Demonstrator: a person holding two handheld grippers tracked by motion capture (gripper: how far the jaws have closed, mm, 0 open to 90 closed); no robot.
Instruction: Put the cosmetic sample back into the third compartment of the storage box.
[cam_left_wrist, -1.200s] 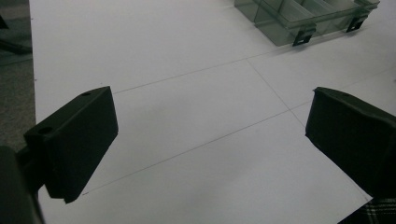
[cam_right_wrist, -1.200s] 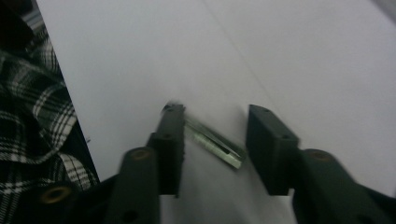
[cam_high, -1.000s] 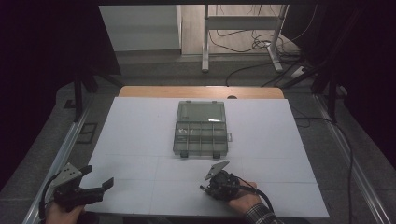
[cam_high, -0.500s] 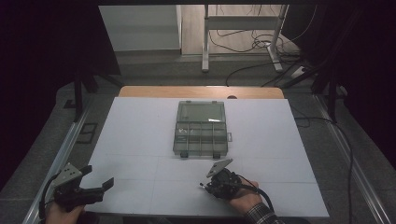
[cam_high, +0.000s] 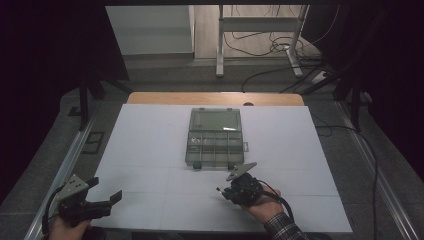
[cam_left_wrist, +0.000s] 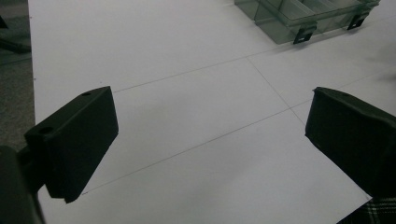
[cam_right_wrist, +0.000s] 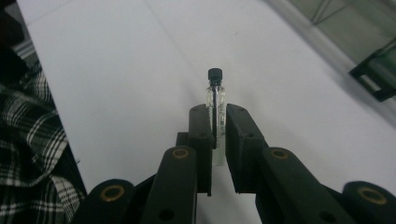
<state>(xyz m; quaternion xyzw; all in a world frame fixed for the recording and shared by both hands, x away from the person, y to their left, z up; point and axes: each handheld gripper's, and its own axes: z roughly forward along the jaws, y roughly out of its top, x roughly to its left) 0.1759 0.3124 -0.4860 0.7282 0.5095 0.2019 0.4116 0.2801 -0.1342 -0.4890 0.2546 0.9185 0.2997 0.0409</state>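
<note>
A small clear glass vial (cam_right_wrist: 215, 105) with a black screw cap is pinched between the two black fingers of the right gripper (cam_right_wrist: 215, 140); in the right gripper view the vial stands along the fingers' axis, its cap and upper body projecting beyond the fingertips, a dark thin line running down inside the transparent tube, and its pale lower end visible below the pads. In the high view the right gripper (cam_high: 226, 190) hovers over the near part of the white worktop (cam_high: 150, 145), held by the person's right hand (cam_high: 260, 205) with a plaid sleeve (cam_high: 282, 230) at the wrist; at that scale the vial is too small to make out. Just beyond this gripper lies a translucent grey-green plastic compartment box (cam_high: 215, 137), rectangular, with a closed lid, internal dividers showing through it, and two dark latches on its near edge; it sits near the centre of the worktop, apart from both grippers. The same box (cam_left_wrist: 308, 16) appears at the upper right of the left gripper view, and one of its dark latches at the right edge of the right gripper view. The left gripper (cam_high: 107, 199) is at the near left corner of the worktop, held in the person's left hand (cam_high: 65, 227); its fingers (cam_left_wrist: 74, 140) are spread wide with nothing between them, only bare white surface crossed by thin ruled lines.
</note>
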